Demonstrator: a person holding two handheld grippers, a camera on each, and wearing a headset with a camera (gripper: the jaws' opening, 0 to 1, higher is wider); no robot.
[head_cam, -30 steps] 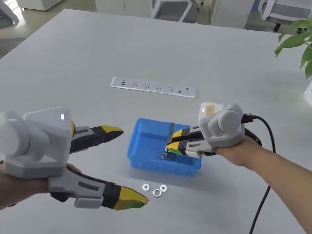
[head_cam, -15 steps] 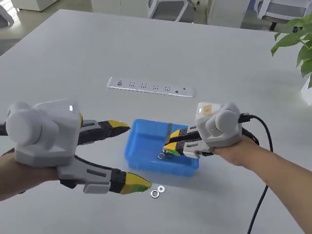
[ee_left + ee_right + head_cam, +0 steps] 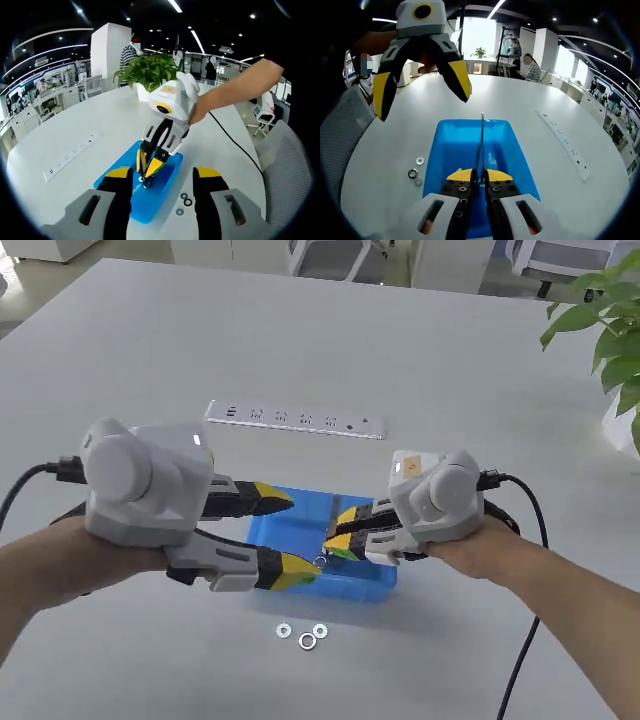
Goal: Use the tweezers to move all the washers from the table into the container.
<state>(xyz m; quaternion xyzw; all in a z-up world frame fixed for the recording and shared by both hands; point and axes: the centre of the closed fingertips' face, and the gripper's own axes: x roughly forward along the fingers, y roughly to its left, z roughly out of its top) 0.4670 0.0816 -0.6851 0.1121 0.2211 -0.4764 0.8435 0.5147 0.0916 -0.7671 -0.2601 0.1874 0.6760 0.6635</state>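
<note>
A blue container (image 3: 372, 580) sits on the grey table, also seen in the left gripper view (image 3: 146, 209) and the right gripper view (image 3: 454, 140). My right gripper (image 3: 336, 540) is shut on thin metal tweezers (image 3: 480, 145) that reach out over the container. A small ring, seemingly a washer (image 3: 320, 561), hangs at the tweezers' tip (image 3: 146, 184). Three washers (image 3: 306, 636) lie on the table just in front of the container (image 3: 184, 202) (image 3: 415, 172). My left gripper (image 3: 288, 535) stands open at the container's left end, facing the right one, with nothing between its jaws (image 3: 164, 175).
A white power strip (image 3: 295, 420) lies beyond the container. A potted plant (image 3: 600, 340) stands at the table's far right edge. The right gripper's black cable (image 3: 525, 540) trails back along the arm. Office chairs stand past the far edge.
My left gripper has moved right and in, from beside the container to its left end. The right gripper with the tweezers has stayed over the container. The head camera has shifted.
</note>
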